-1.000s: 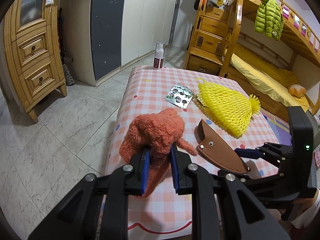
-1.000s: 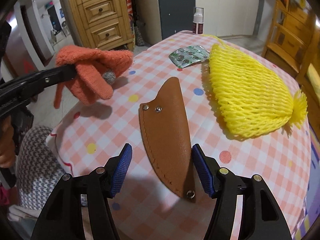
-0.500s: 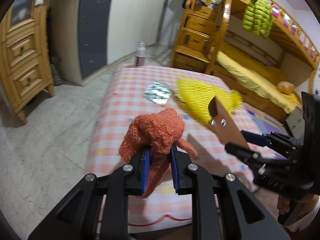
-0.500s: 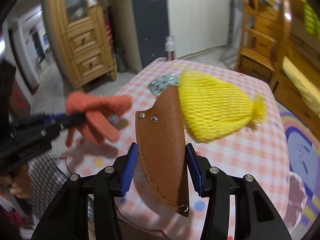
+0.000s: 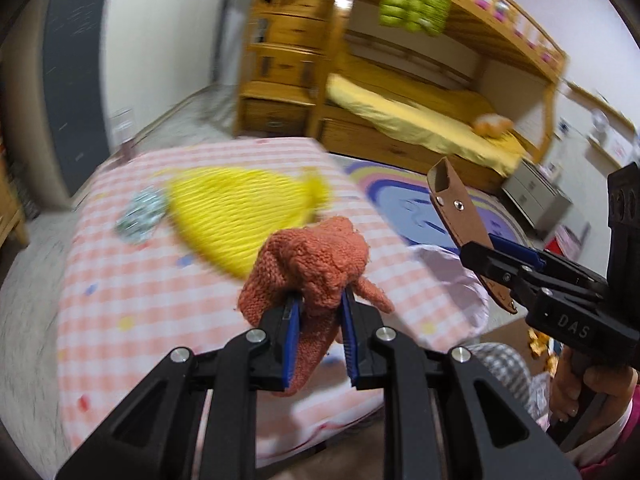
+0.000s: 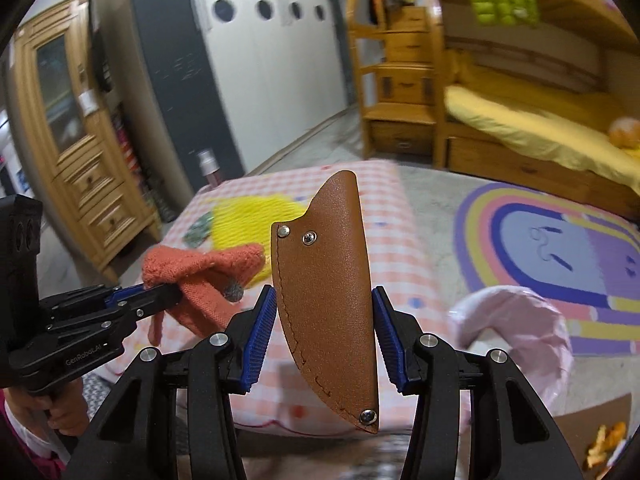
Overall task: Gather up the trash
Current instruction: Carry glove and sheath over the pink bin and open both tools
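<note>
Since the earlier frames the brown leather sheath [image 6: 332, 300] has been lifted off the checked tablecloth [image 5: 132, 280], the jaws of the right gripper [image 6: 325, 330] having closed in on it during that time; it is now pinched by its two edges between the blue pads and held upright in the air. The orange knitted glove [image 5: 316, 264] has likewise been carried away from the table. It is clamped in the narrowly parted left gripper [image 5: 319, 338], with one end bunched above the pads and the rest hanging below. Behind, a yellow foam net [image 5: 240, 216] and a foil blister pack [image 5: 140, 216] lie on the cloth, touching. A pale pink bag [image 6: 516, 328] is seen just beside the table.
</note>
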`<action>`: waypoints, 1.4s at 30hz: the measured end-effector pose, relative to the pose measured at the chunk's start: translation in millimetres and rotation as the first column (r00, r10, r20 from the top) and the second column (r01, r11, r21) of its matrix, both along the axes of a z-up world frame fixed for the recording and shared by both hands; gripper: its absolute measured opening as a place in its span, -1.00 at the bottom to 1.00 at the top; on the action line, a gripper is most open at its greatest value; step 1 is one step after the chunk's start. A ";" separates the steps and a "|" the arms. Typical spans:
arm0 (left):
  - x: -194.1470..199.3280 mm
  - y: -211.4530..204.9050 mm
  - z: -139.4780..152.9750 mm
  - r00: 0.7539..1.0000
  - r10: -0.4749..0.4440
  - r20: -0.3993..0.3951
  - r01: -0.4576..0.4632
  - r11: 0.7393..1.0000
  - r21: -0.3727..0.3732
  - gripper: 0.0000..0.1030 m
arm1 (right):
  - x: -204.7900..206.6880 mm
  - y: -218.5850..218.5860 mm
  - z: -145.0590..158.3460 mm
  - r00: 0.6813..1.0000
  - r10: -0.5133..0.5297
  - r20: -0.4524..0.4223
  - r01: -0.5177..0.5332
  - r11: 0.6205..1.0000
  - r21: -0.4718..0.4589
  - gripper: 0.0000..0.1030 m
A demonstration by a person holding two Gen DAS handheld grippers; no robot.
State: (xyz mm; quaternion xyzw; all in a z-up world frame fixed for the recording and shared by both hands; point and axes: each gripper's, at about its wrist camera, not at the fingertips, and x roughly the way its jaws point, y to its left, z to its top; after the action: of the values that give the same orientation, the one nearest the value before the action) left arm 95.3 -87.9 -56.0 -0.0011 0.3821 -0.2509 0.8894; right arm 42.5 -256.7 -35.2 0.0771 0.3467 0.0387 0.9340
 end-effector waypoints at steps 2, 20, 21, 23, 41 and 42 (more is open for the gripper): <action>2.0 -36.6 -0.3 0.997 -0.072 0.006 0.072 0.997 0.017 -0.67 | -7.7 -26.4 -0.2 0.997 -0.072 0.004 0.072 0.997 0.004 -0.05; 38.5 -246.0 -49.3 0.910 -0.396 -0.121 0.409 0.907 0.103 -0.29 | -56.1 -182.5 -41.9 0.881 -0.469 -0.059 0.471 0.882 0.033 -0.05; 41.1 -251.1 -49.6 0.908 -0.400 -0.127 0.413 0.905 0.104 0.09 | -56.9 -186.8 -43.1 0.877 -0.477 -0.059 0.479 0.877 0.033 -0.04; 44.3 -257.3 -47.1 0.907 -0.406 -0.113 0.417 0.903 0.103 0.30 | -53.3 -193.7 -46.2 0.869 -0.491 -0.062 0.494 0.869 0.030 -0.04; 38.4 -124.1 -9.0 0.995 -0.085 0.049 0.078 0.990 0.119 0.41 | -23.3 -184.6 -49.4 0.896 -0.432 -0.102 0.441 0.893 0.093 0.31; 36.4 -113.3 -7.2 0.997 -0.061 0.052 0.054 0.992 0.117 0.41 | -23.4 -175.2 -43.7 0.907 -0.410 -0.093 0.418 0.904 0.092 0.31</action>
State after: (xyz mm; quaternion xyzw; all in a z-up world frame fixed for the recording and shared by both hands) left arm 131.7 -201.2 -63.2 0.0682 0.3711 -0.2539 0.8906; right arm 19.1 -431.9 -78.9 0.2012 0.3529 -0.1442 0.9023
